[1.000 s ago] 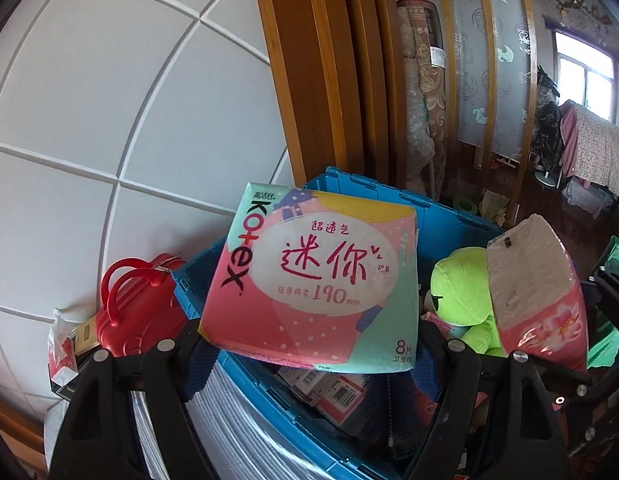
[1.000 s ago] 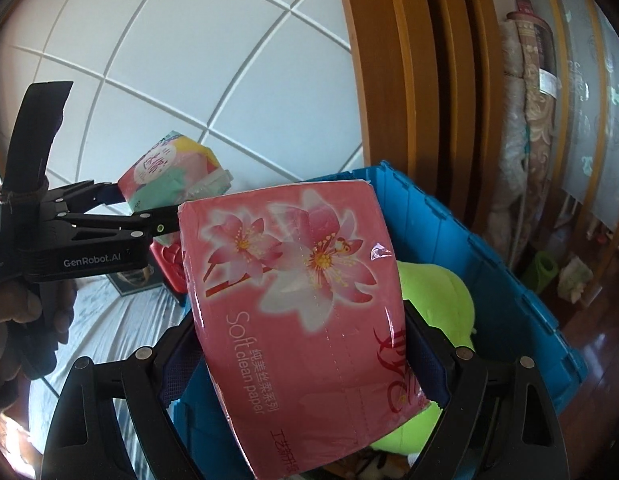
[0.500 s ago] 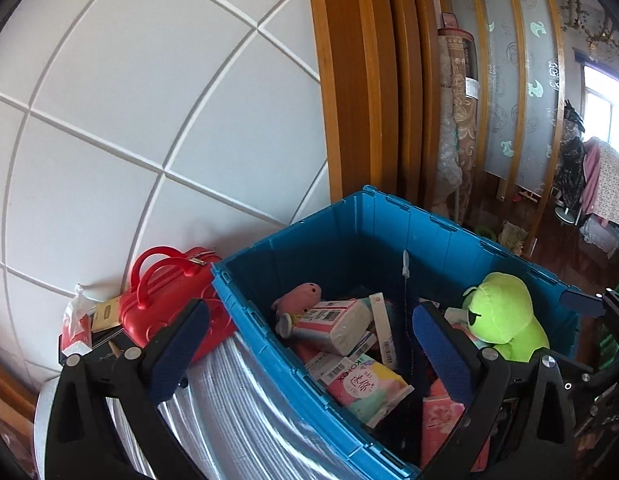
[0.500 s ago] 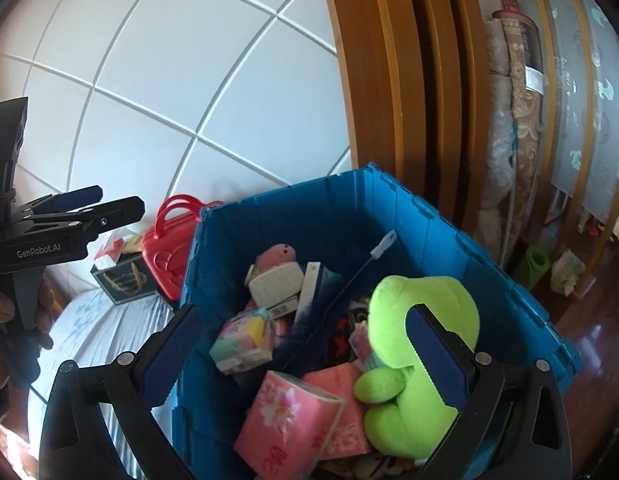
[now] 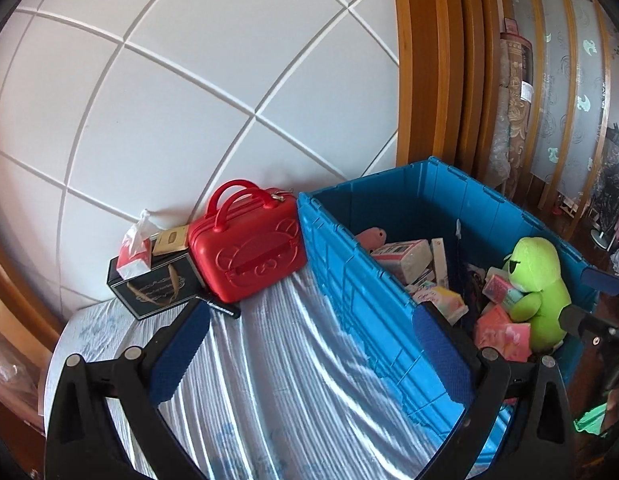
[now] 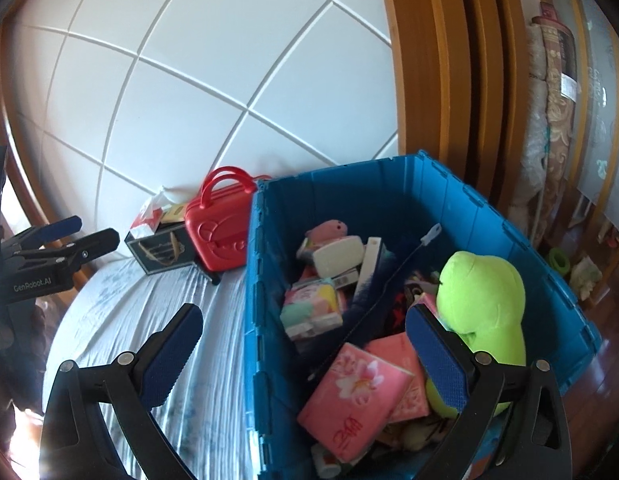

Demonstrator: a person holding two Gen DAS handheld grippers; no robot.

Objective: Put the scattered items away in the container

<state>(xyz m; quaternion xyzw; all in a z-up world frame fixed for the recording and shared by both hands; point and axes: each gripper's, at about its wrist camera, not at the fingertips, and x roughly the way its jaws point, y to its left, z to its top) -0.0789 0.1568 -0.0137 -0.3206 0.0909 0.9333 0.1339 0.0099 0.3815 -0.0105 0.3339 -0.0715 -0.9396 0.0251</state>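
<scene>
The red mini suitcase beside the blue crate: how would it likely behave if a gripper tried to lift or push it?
The red mini suitcase looks like a rigid moulded shell, so probably stiff, not floppy. Its glossy sides may slip between pads; the arched handles seem a safer hold. It leans tilted on the sheet, so a push might tip it.

1. I've got the blue crate (image 6: 493, 216) open-topped on the pale striped bedsheet, its walls ribbed.
2. Inside, a lime-green plush (image 6: 483, 304) sits against the right wall.
3. A pink flowered tissue pack (image 6: 355, 396) lies tilted at the near end.
4. A pastel pad packet (image 6: 311, 308) rests mid-crate, a small pink plush (image 6: 327, 230) behind it.
</scene>
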